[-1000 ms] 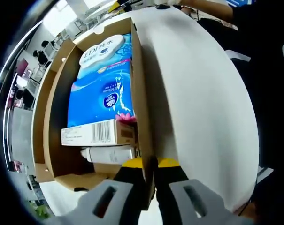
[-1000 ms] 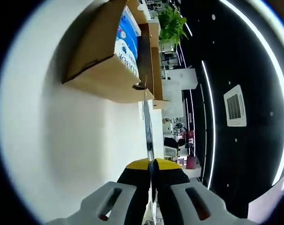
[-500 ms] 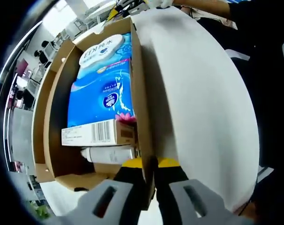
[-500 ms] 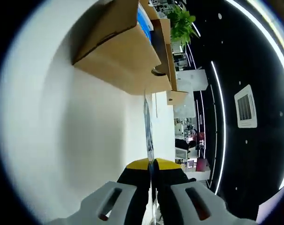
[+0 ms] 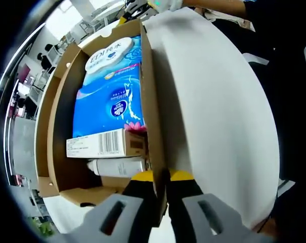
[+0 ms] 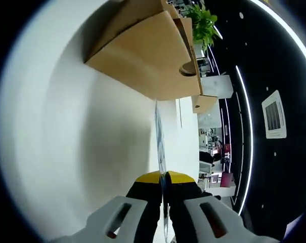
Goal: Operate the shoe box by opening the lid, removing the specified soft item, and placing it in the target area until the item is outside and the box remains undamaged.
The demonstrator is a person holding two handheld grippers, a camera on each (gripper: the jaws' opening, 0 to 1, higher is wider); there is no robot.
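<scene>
Left hand-held gripper (image 5: pixel 161 195): jaws pinched on the near wall of the open shoe box (image 5: pixel 151 101). Inside, near to far: white bottle (image 5: pixel 117 166), barcoded carton (image 5: pixel 104 144), blue soft pack (image 5: pixel 110 86). Box rests on the white worktop (image 5: pixel 218 111). Right hand-held gripper (image 6: pixel 163 195): jaws pressed on a thin sheet (image 6: pixel 159 142), box beyond; plant (image 6: pixel 203 23) farther.

White bottle (image 5: pixel 116 166) ahead-left of left gripper (image 5: pixel 161 202) half hidden under barcoded carton (image 5: pixel 104 144); thin sheet (image 6: pixel 160 147) between right gripper (image 6: pixel 162 207) jaws edge-on, identity unclear.
</scene>
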